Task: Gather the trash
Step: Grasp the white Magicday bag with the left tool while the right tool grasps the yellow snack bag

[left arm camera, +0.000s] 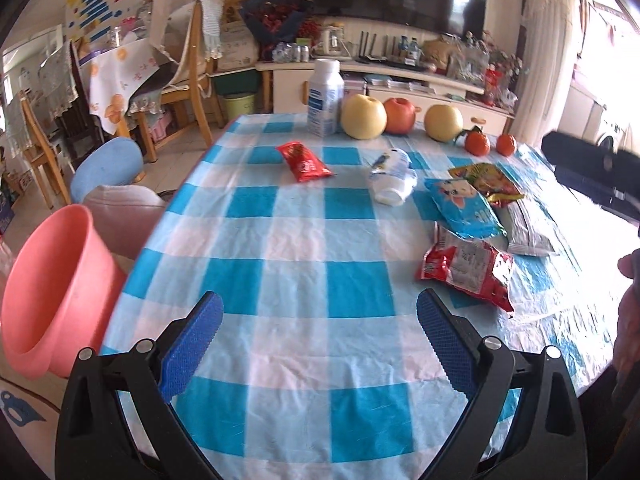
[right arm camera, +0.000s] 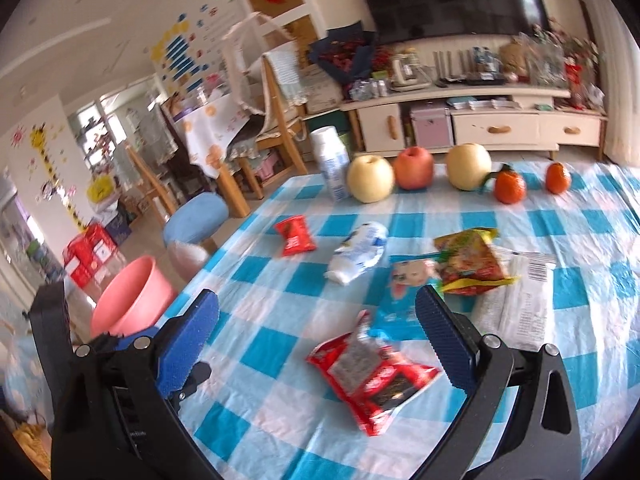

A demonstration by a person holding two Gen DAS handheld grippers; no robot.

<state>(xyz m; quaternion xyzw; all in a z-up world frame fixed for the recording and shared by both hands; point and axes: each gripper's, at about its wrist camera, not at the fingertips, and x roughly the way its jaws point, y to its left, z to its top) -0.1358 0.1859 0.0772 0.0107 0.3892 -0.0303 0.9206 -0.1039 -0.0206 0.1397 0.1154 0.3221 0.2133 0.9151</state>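
Observation:
Snack wrappers lie on a blue-and-white checked tablecloth [left arm camera: 288, 240]. A large torn red wrapper [right arm camera: 372, 376] rests between the fingers of my open right gripper [right arm camera: 320, 344], seen from the left wrist as the same red wrapper [left arm camera: 466, 270]. Behind it lie a blue packet [left arm camera: 464, 208], a yellow-red packet [right arm camera: 470, 260], a silver packet [right arm camera: 516, 304], a crushed white bottle [left arm camera: 392, 176] and a small red packet [left arm camera: 304, 162]. My left gripper [left arm camera: 320, 340] hangs open over bare cloth. A pink bin [left arm camera: 56, 292] stands off the table's left edge.
An upright white bottle [left arm camera: 325, 98], two yellow pears [left arm camera: 363, 116], a red apple [left arm camera: 398, 115] and two mandarins [left arm camera: 477, 143] line the table's far edge. A blue stool [left arm camera: 108, 168] and wooden chairs stand to the left. A TV cabinet [right arm camera: 480, 120] fills the back.

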